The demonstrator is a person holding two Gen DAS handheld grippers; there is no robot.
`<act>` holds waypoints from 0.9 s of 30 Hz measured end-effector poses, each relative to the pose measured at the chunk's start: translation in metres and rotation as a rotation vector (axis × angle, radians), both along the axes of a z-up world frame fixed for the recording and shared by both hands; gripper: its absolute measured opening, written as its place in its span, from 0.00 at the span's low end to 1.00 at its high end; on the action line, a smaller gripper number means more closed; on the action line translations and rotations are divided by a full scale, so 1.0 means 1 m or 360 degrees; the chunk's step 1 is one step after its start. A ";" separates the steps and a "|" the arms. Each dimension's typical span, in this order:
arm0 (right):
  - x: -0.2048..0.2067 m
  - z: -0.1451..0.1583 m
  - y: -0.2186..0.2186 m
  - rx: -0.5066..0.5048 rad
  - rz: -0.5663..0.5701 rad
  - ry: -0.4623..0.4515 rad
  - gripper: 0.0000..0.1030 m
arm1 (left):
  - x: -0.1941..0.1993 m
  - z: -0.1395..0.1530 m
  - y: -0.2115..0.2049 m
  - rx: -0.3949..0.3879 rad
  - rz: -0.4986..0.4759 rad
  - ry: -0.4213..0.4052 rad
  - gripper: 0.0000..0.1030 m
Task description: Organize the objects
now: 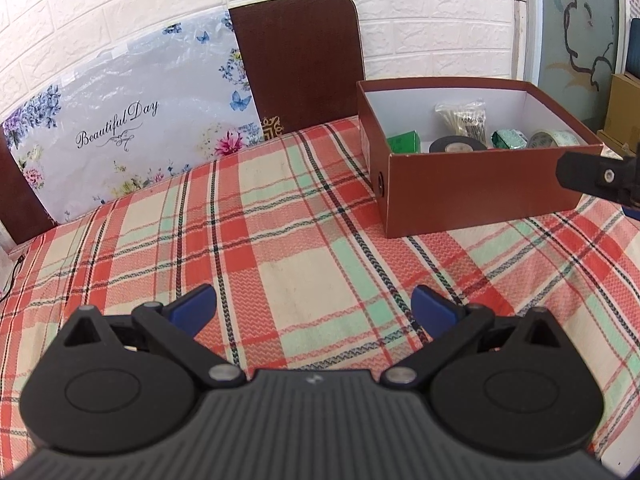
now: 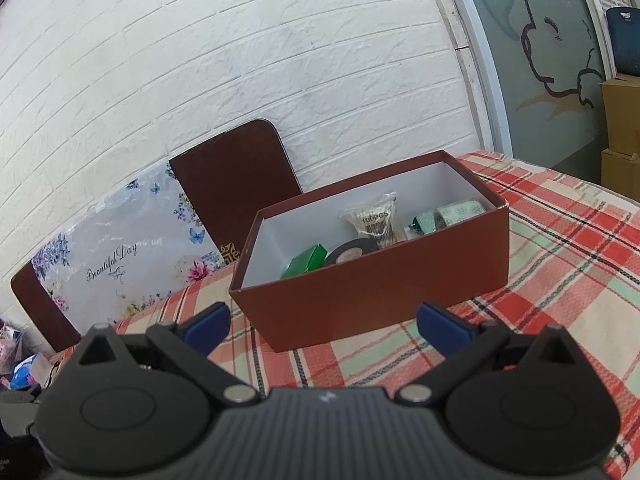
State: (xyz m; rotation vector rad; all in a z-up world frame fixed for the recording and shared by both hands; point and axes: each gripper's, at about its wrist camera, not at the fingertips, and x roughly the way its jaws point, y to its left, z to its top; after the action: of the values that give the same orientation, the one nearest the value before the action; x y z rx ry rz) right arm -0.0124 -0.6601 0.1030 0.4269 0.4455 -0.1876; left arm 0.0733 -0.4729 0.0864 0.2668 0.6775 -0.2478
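A white brick-pattern wall (image 2: 240, 80) backs the room, with a glass door (image 2: 540, 60) bearing a cartoon drawing off to the right and cardboard cartons (image 2: 622, 128) stacked beyond it. Against the wall lean a floral board (image 1: 132, 120) reading "Beautiful Day" and a dark brown panel (image 1: 300, 60). The table wears a red, cream and green plaid cloth (image 1: 300, 240), mostly bare. Toward its far right side sits an open brown shoebox (image 2: 372, 280) with a white interior. Inside it lie a black tape roll (image 2: 352, 252), a small green box (image 2: 306, 266), a bag of cotton swabs (image 2: 376, 220) and two patterned tape rolls (image 2: 452, 214). The left gripper (image 1: 314, 308) hovers over bare cloth, blue tips spread wide, holding nothing. The right gripper (image 2: 322, 322) faces the box's near wall, tips likewise apart and empty.
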 end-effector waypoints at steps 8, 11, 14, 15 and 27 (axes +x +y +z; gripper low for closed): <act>0.005 -0.005 0.005 -0.0035 0.0031 0.0031 1.00 | 0.008 -0.006 0.005 -0.0021 0.0039 0.0071 1.00; 0.007 -0.007 0.008 -0.0060 0.0062 0.0043 1.00 | 0.011 -0.009 0.007 -0.0023 0.0056 0.0094 1.00; 0.008 -0.008 0.010 -0.0091 0.0082 0.0048 1.00 | 0.014 -0.009 0.009 -0.0041 0.0056 0.0113 1.00; 0.008 -0.008 0.010 -0.0098 0.0092 0.0051 1.00 | 0.014 -0.010 0.009 -0.0045 0.0058 0.0117 1.00; 0.012 -0.009 0.012 -0.0109 0.0109 0.0066 1.00 | 0.014 -0.009 0.008 -0.0044 0.0058 0.0107 1.00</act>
State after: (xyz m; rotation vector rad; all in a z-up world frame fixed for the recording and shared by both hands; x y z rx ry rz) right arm -0.0003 -0.6483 0.0936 0.3405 0.4920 -0.1453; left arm 0.0877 -0.4650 0.0775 0.2203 0.7445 -0.2322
